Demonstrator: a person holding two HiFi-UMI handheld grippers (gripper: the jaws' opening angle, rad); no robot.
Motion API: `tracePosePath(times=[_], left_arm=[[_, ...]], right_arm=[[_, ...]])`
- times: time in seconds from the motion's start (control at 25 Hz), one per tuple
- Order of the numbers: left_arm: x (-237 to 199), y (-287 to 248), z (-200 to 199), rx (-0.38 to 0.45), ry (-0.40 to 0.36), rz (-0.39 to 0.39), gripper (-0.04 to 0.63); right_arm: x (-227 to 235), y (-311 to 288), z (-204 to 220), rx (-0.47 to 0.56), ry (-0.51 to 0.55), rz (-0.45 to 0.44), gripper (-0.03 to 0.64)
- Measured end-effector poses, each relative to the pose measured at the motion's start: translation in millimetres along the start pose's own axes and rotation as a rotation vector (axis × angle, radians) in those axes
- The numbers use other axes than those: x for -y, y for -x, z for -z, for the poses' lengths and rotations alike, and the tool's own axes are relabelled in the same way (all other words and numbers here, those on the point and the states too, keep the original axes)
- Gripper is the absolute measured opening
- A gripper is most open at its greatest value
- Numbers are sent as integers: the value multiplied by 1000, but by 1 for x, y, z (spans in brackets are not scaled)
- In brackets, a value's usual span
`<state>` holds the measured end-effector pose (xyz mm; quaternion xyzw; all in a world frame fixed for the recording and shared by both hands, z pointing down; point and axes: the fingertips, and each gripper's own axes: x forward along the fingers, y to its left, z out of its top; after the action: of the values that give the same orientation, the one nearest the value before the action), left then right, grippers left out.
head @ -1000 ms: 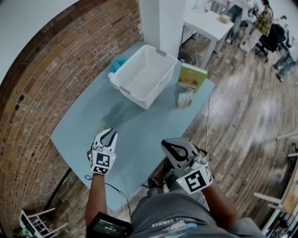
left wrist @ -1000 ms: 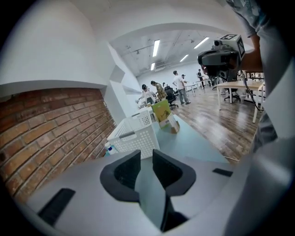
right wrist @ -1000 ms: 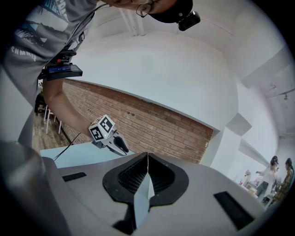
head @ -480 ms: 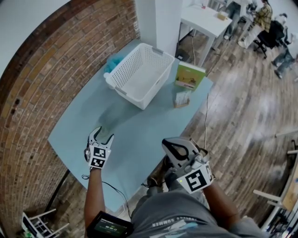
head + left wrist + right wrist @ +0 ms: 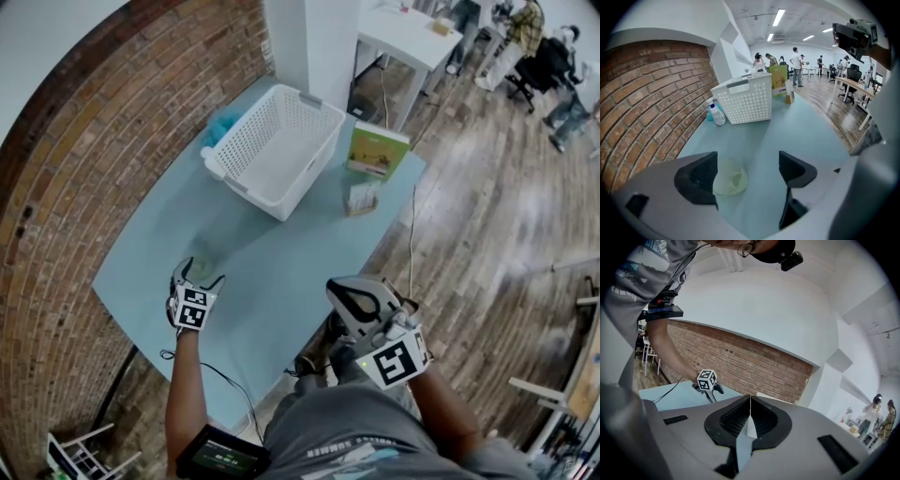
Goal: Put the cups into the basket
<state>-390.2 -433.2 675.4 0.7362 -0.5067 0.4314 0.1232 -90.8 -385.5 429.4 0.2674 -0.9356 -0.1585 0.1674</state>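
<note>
Left gripper view first: the left gripper (image 5: 750, 171) has just been opening its jaws, and they now stand wide apart. A pale green cup (image 5: 730, 176) sits on the blue table (image 5: 797, 126) between them. It is tucked close beside the jaw at the picture's left and well clear of the other, so there's no squeeze on it. Whether it touches that near jaw I cannot tell.

Up ahead is the white basket (image 5: 745, 101), at the far end of the table and well apart from the cup. A small bottle (image 5: 716, 114) stands just beside it, next to the brick wall (image 5: 651, 103).

The right gripper view shows the right gripper (image 5: 750, 413) with its jaws pressed together tip to tip, holding no object. In the head view it is near the person's lap, off the table's near edge.
</note>
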Motion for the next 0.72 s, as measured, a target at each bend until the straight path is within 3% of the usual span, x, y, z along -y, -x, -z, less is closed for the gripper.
tracePosePath(times=[0.12,0.2,0.32,0.72], left_arm=[[-2,-14,10,-18,6,6,421],[-2,-18,15,-47,12,9,488],[-2,-26,24,-86,13,18,522],[-2,-42,45,-169,25,29,518]], right_arm=[[3,-1,2,0,0,4,14],[5,-1,4,-3,-4,7,14],[7,-1,7,-10,-10,10,14],[14,-4,16,-30,-18,14,14]])
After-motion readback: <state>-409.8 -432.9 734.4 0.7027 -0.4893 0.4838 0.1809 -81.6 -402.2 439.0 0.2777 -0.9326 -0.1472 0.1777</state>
